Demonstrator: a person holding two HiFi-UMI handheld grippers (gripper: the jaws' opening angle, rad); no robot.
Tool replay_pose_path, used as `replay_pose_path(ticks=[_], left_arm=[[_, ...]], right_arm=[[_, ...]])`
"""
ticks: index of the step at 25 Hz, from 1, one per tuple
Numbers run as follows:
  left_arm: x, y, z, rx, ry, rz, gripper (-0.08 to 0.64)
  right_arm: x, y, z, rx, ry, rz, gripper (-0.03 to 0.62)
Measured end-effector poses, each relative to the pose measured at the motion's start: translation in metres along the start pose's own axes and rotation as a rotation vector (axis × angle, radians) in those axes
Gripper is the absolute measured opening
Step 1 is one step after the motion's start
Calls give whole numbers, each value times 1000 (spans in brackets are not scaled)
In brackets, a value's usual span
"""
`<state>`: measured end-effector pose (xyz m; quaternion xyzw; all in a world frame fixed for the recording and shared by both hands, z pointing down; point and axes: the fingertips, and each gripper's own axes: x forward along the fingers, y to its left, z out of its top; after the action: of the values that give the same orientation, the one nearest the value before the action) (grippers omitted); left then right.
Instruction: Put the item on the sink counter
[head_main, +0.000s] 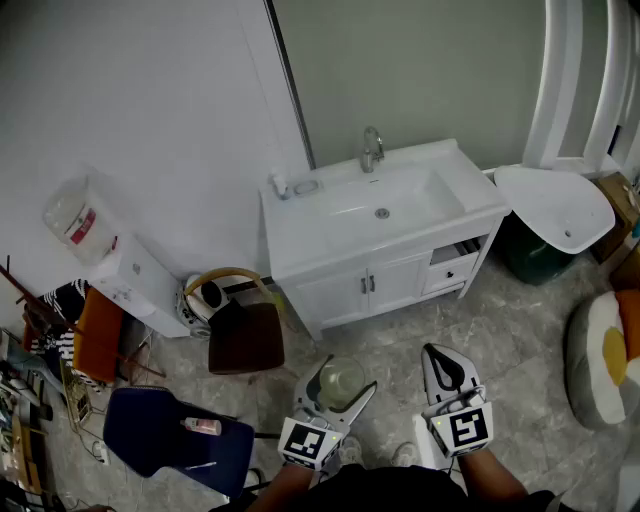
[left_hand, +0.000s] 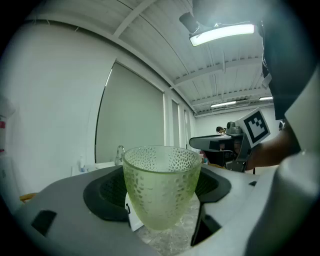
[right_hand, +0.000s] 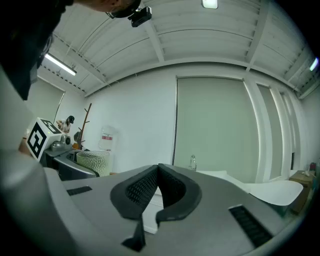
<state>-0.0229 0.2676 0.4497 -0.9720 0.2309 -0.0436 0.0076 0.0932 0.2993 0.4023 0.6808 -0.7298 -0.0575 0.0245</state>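
A pale green dimpled glass cup (left_hand: 161, 185) stands upright between the black pads of my left gripper (left_hand: 160, 195), which is shut on it. From the head view the cup (head_main: 341, 380) sits in the left gripper (head_main: 338, 385) low in the picture, well short of the white sink counter (head_main: 290, 225). The counter has a basin (head_main: 385, 205) and a chrome tap (head_main: 371, 149). My right gripper (head_main: 441, 368) is to the right of the left one, its pads (right_hand: 159, 190) pressed together with nothing between them. The cup (right_hand: 93, 162) shows at its left.
A brown chair (head_main: 245, 338) and a kettle (head_main: 205, 295) stand left of the cabinet. A blue chair (head_main: 170, 432) is at lower left, a water dispenser (head_main: 120, 270) by the wall. A white basin (head_main: 555, 205) leans right of the counter, beside an open drawer (head_main: 455, 268).
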Motion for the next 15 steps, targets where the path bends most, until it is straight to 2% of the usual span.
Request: replay_pose_path(ticks=[7,15], left_arm=[[-6,12,-1,-10,-12,17,394],[-19,35,-8,-6,-17,40,394]], right_arm=[[9,6,-4,-11,2,14,12],[29,24,-8,59,5,43,14]])
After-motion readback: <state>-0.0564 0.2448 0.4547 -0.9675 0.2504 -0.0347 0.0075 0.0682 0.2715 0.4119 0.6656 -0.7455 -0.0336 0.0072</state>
